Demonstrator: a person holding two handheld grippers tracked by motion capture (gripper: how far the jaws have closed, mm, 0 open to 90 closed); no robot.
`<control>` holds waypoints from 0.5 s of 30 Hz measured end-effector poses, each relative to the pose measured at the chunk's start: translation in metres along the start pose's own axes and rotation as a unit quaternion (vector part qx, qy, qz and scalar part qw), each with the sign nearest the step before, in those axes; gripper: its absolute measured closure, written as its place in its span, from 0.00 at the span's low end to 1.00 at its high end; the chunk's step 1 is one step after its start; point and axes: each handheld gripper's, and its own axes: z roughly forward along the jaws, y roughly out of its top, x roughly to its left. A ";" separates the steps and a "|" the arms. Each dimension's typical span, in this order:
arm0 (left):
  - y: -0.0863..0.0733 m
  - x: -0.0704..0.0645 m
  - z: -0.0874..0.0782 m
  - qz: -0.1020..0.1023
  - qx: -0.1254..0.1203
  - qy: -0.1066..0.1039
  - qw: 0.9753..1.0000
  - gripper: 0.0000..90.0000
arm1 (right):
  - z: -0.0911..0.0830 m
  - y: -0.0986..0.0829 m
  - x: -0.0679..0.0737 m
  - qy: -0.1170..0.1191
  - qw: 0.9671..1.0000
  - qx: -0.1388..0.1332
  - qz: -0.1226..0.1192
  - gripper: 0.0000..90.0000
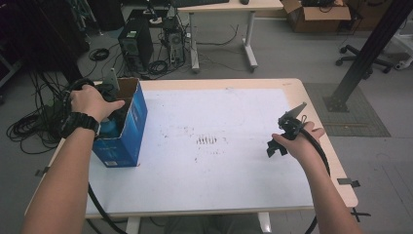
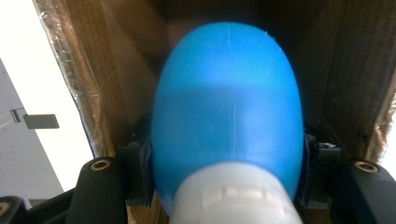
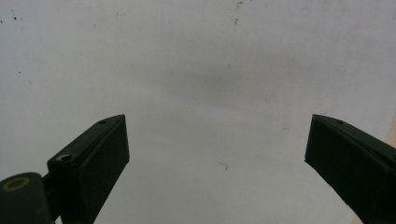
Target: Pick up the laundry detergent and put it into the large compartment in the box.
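Left gripper point(image 2: 224, 186) reaches down into the open blue cardboard box point(image 1: 127, 127) at the counter's left edge, jaws clenched on either side of a blue plastic bottle point(image 2: 227, 107) with a white cap point(image 2: 236, 196), bottle inside the box; likely lifting it out or setting it in, can't tell which. Right gripper point(image 3: 217, 149) hovers over bare white counter point(image 1: 219, 175) near the right edge, jaws released wide, idle and clear of the box.

Your left gripper point(image 2: 226, 186) clamps a blue bottle point(image 2: 226, 116) with white cap point(image 2: 233, 196), jaws on both sides, inside the cardboard box point(image 2: 345, 70).
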 end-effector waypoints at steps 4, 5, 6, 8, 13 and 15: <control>0.000 -0.001 -0.001 0.001 0.001 0.001 1.000 0.41 | -0.001 0.000 0.001 -0.001 1.000 0.001 -0.003 0.07; 0.000 -0.001 -0.002 0.001 0.001 0.002 1.000 0.41 | -0.001 0.000 0.001 0.001 1.000 0.000 -0.002 0.07; -0.001 -0.001 -0.003 0.002 0.002 0.003 1.000 0.41 | 0.000 -0.001 0.001 0.001 1.000 0.000 -0.002 0.07; -0.002 -0.001 -0.006 0.001 -0.001 0.005 1.000 0.40 | 0.000 -0.001 0.000 0.000 1.000 0.000 -0.003 0.07; -0.004 -0.001 -0.014 0.002 -0.006 0.006 1.000 0.37 | 0.000 -0.001 0.000 0.001 1.000 -0.001 -0.001 0.07; -0.004 -0.001 -0.019 0.003 -0.009 0.005 1.000 0.37 | -0.001 -0.001 0.000 0.002 1.000 -0.002 -0.003 0.07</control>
